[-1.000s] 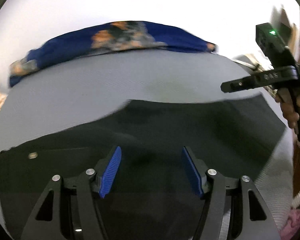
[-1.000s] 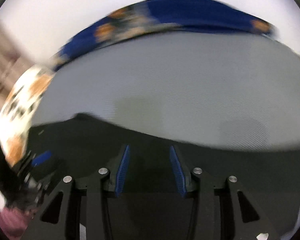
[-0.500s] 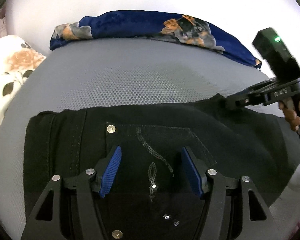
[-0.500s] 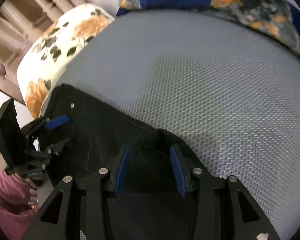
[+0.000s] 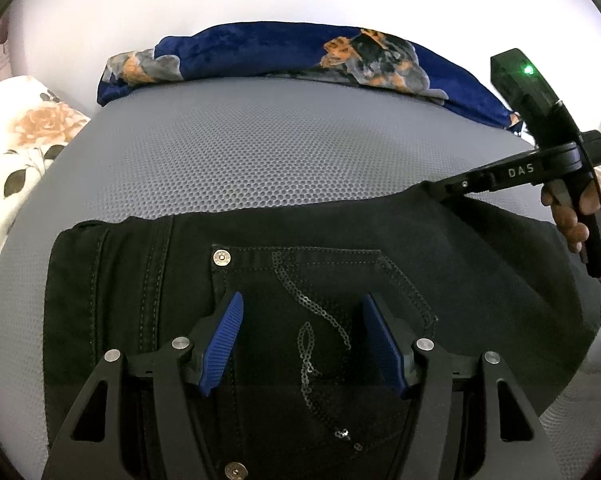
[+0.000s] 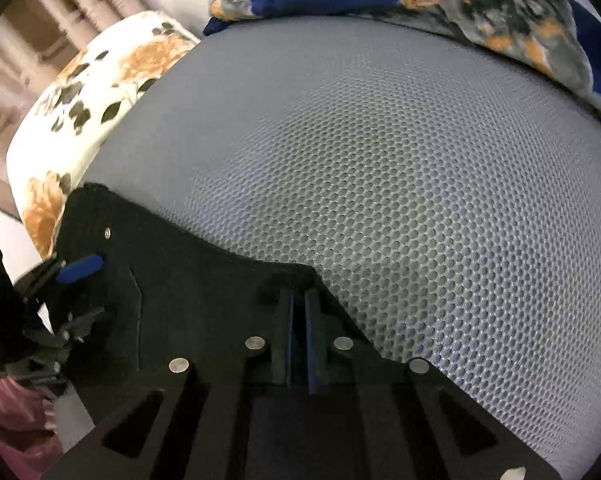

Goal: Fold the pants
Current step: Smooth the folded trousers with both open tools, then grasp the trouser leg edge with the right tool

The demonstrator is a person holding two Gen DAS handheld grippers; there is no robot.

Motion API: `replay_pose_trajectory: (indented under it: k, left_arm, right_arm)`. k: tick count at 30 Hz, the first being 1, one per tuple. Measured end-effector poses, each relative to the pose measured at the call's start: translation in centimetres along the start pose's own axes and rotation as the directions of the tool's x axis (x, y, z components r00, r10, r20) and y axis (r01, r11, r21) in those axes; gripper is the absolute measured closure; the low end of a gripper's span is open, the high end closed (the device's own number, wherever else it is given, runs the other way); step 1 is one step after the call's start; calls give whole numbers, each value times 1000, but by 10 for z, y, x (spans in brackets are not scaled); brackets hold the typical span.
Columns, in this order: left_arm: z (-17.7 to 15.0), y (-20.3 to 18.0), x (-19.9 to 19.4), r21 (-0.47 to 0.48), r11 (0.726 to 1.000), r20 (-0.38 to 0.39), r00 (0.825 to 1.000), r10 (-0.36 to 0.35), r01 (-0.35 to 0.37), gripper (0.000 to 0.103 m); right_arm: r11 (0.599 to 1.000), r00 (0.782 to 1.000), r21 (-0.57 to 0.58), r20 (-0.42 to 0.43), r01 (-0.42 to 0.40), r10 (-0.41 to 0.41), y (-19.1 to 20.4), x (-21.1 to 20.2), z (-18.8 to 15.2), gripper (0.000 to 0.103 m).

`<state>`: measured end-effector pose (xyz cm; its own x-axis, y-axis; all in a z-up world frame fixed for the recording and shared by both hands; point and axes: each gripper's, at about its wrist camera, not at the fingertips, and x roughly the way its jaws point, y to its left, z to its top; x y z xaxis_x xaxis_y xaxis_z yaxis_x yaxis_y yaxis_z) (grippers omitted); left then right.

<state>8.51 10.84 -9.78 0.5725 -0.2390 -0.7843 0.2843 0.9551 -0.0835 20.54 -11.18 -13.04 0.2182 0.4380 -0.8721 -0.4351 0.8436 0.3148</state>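
Note:
Black pants (image 5: 300, 272) lie flat on a grey mesh mattress (image 5: 280, 152), back pocket with sequin trim facing up. My left gripper (image 5: 302, 312) is open, hovering just over the pocket with nothing between its blue pads. My right gripper (image 6: 299, 300) is shut on the far edge of the pants (image 6: 204, 280), pinching a small raised fold of black cloth. The right gripper also shows at the right of the left wrist view (image 5: 452, 190), its tip on the pants' far edge. The left gripper shows at the left of the right wrist view (image 6: 76, 276).
A blue blanket with orange and grey print (image 5: 284, 52) lies along the far edge of the mattress. A white floral pillow (image 5: 16, 140) sits at the left. A white wall stands behind. A hand (image 5: 580, 216) holds the right gripper's handle.
Both grippers have come down closer to the pants. My right gripper has closed from open onto the pants' far edge. My left gripper stays open over the pocket.

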Motion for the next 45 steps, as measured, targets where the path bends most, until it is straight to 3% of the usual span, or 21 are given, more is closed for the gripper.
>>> replay_pose_trajectory:
  k: [1, 2, 3, 8, 11, 14, 18, 27, 31, 33, 37, 40, 45]
  left_arm:
    - [2, -2, 0, 6, 1000, -7, 1000, 12, -12, 40]
    - [4, -6, -1, 15, 1000, -11, 1000, 22, -22, 40]
    - [7, -12, -5, 29, 999, -2, 1000, 18, -18, 40]
    - [33, -48, -18, 78, 994, 52, 995, -82, 78, 40]
    - [51, -74, -13, 87, 982, 52, 984, -170, 165, 40]
    - [63, -103, 0, 123, 973, 48, 978, -203, 196, 40]
    - [62, -133, 24, 141, 958, -17, 968, -249, 249, 40]
    - [33, -143, 47, 175, 963, -126, 975, -184, 204, 40]
    - [24, -139, 42, 197, 964, -109, 981, -157, 176, 40]
    - [21, -140, 41, 204, 966, -98, 985, -143, 161, 39]
    - [15, -145, 40, 231, 965, -70, 991, -111, 124, 37]
    - [15, -137, 39, 194, 971, -68, 989, -129, 140, 37]
    - [16, -131, 36, 186, 974, -73, 990, -117, 129, 37]
  right_arm:
    - [1000, 1000, 0, 10, 11, -11, 1, -2, 0, 87]
    - [999, 999, -1, 21, 32, -32, 1, -5, 0, 72]
    - [997, 997, 8, 36, 70, -71, 1, -12, -2, 62]
    - [981, 964, 104, 194, 164, -181, 0, -66, -31, 63]
    - [965, 942, 171, 236, 199, -236, -10, -93, -61, 63]
    - [941, 926, 234, 231, 244, -298, -23, -104, -90, 63]
    - [887, 907, 359, 191, 291, -375, -58, -119, -139, 63]
    - [738, 868, 571, 87, 359, -489, -131, -153, -240, 64]
    - [682, 836, 606, 48, 410, -546, -153, -171, -270, 64]
    - [665, 831, 625, 45, 410, -554, -164, -179, -284, 64]
    - [656, 822, 633, 55, 411, -567, -166, -183, -291, 64]
    - [666, 810, 604, 57, 438, -584, -163, -180, -291, 65]
    - [668, 821, 615, 58, 419, -569, -176, -191, -300, 61]
